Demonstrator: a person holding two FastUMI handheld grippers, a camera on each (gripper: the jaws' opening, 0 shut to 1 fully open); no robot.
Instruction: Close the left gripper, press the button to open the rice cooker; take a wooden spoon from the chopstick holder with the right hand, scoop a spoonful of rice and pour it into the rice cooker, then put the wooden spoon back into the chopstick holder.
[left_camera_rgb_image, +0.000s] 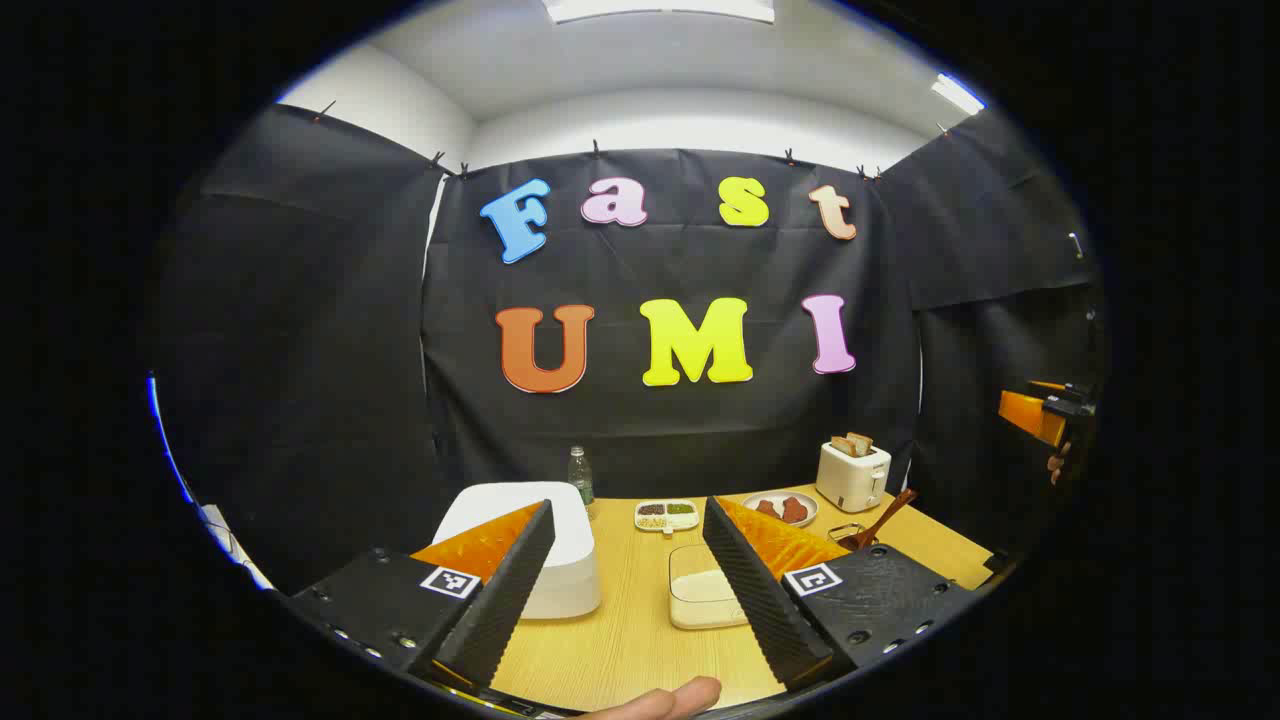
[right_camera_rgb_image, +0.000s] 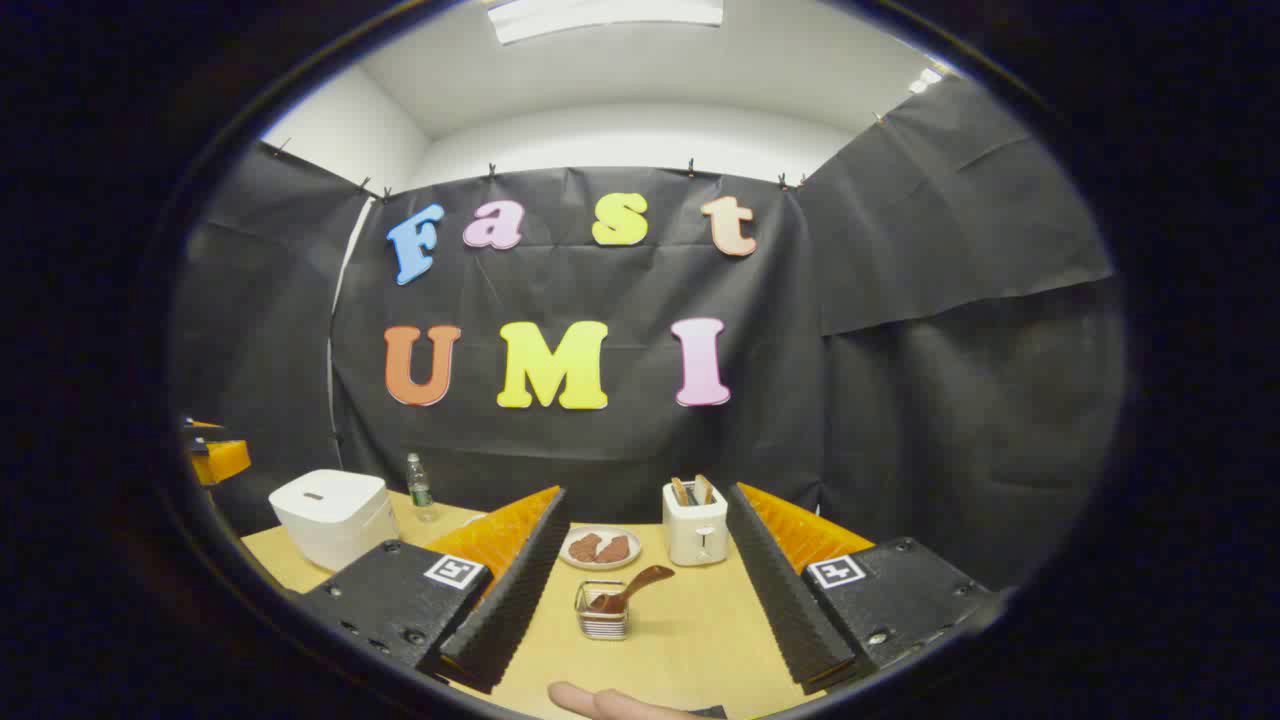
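The white rice cooker (left_camera_rgb_image: 572, 560) stands lid down on the left of the wooden table, partly behind one finger of my left gripper (left_camera_rgb_image: 628, 502), which is open and holds nothing. A pale container of rice (left_camera_rgb_image: 703, 597) sits just right of the cooker. A wire chopstick holder (right_camera_rgb_image: 601, 615) holds a wooden spoon (right_camera_rgb_image: 632, 587) leaning to the right. It stands ahead of my open, empty right gripper (right_camera_rgb_image: 648, 492). The cooker (right_camera_rgb_image: 335, 515) also shows far left in the right gripper view, and the spoon (left_camera_rgb_image: 888, 512) shows in the left gripper view.
A white toaster (right_camera_rgb_image: 695, 525) with bread, a plate (right_camera_rgb_image: 598, 562) of reddish food, a small divided tray (left_camera_rgb_image: 667, 514) and a bottle (left_camera_rgb_image: 581, 475) stand toward the back of the table (right_camera_rgb_image: 700, 640). Black cloth walls close in the booth. A person's fingertip (left_camera_rgb_image: 672, 698) shows at the bottom.
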